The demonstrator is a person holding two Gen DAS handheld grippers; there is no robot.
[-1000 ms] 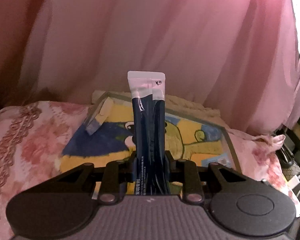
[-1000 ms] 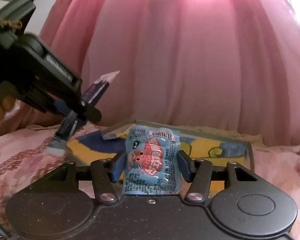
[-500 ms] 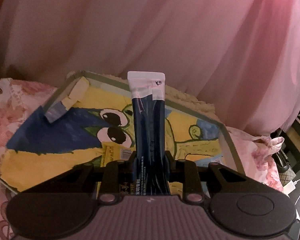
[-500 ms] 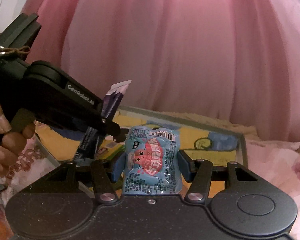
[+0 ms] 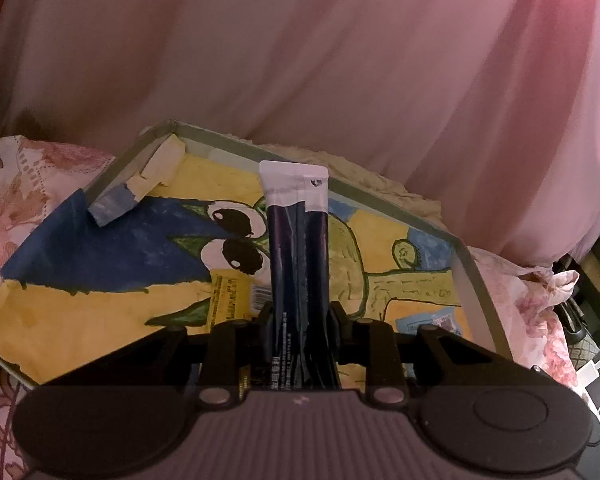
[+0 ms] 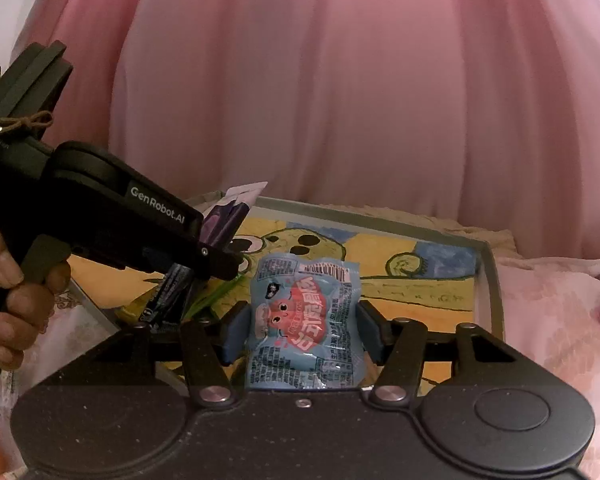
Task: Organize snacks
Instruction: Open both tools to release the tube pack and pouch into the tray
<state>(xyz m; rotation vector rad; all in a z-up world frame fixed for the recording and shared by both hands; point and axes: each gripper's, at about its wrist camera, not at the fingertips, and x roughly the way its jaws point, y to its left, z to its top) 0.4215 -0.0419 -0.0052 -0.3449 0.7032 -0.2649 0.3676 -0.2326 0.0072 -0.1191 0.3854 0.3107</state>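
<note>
My left gripper (image 5: 300, 312) is shut on a dark blue stick sachet (image 5: 298, 240) with a white sealed top, held upright over the painted tray (image 5: 466, 280). The tray bottom shows a green frog on yellow and blue. My right gripper (image 6: 303, 320) is shut on a light blue snack packet (image 6: 304, 316) with a red cartoon figure, above the tray's near edge. The right wrist view also shows the left gripper (image 6: 216, 260) at left with its sachet (image 6: 228, 220) angled over the tray (image 6: 490, 288), a hand (image 6: 16, 292) on its handle.
A yellow packet (image 5: 228, 296) and a pale blue packet (image 5: 432, 320) lie in the tray behind my left fingers. The tray sits on a floral pink bedcover (image 5: 28, 200) before a pink curtain (image 5: 340, 60). A white charger and cable (image 5: 596, 368) lie at far right.
The left gripper has come down and in over the tray, which now fills more of its view. In the right wrist view it has shifted right, nearer my packet. Both grips hold.
</note>
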